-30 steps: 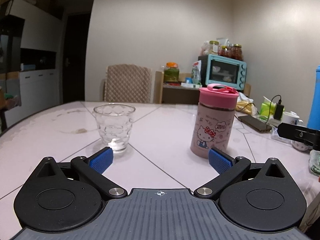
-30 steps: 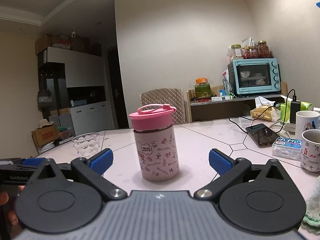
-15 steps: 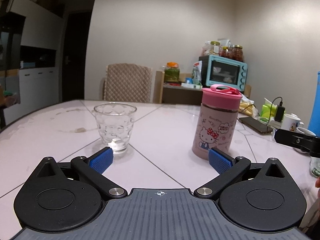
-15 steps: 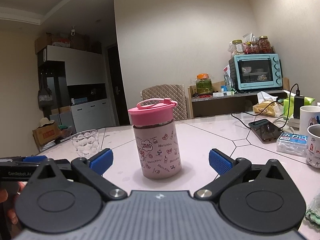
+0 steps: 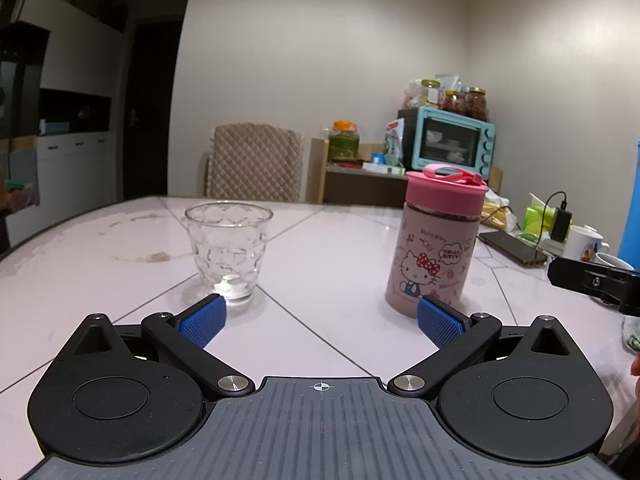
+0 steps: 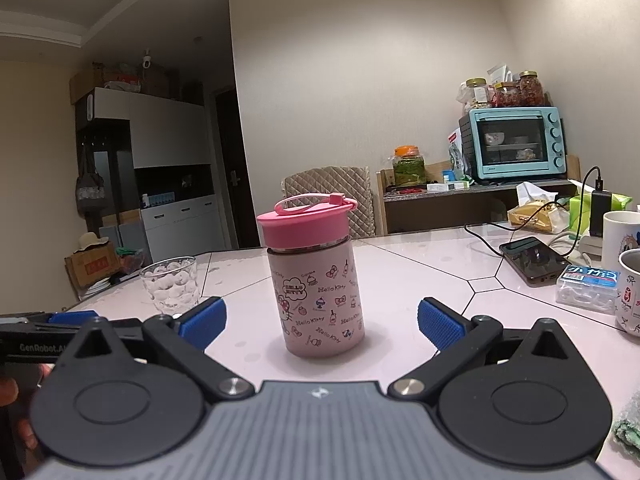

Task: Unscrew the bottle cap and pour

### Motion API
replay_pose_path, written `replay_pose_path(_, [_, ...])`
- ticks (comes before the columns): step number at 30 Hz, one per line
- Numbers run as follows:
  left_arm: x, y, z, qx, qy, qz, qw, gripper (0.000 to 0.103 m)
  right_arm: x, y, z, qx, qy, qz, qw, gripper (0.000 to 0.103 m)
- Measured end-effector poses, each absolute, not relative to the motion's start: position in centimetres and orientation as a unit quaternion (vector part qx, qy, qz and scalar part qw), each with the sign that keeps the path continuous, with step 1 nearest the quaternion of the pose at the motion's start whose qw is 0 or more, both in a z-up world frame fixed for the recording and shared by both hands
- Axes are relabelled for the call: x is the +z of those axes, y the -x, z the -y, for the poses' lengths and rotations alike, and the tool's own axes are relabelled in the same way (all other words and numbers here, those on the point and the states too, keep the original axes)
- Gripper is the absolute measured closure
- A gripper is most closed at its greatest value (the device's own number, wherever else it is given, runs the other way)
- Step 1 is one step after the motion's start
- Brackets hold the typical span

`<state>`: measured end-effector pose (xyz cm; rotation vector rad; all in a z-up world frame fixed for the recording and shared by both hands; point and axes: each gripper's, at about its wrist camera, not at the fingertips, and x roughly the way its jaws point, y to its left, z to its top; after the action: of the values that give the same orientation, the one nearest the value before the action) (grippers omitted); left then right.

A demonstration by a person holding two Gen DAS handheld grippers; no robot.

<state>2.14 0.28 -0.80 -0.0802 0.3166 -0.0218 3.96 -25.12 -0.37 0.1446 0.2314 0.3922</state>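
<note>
Pink-capped Hello Kitty bottle (image 6: 318, 284) upright mid-table, right of the dimpled glass (image 5: 227, 252) (fragile). Both grippers' jaws apart, empty: left gripper (image 5: 319, 318), right gripper (image 6: 319, 318). Probably smooth, slippery body; ridgeless screw cap (image 6: 306, 226) needs firm pinch.

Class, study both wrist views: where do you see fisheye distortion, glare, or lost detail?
Left wrist view: table edge bows, corners vignette black, doorway is murky, light pools in the glass. Right wrist view: ceiling line curves, tabletop reflects the room, bottle stays sharp.
</note>
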Motion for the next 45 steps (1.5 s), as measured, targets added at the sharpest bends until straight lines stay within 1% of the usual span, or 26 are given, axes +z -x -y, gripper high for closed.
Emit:
replay_pose_path(32, [-1.0,-2.4,-0.2,-0.015,0.033,-0.158,0.987,0.0,-0.8,-4.6,24.5,0.193,-0.067,-0.13,0.97,0.0])
replay_pose_path(45, [-0.1,-3.1,0.4,-0.057,0.014,-0.15,0.987,0.0,-0.1,-5.2,24.3,0.194,-0.062,-0.124,0.971,0.0])
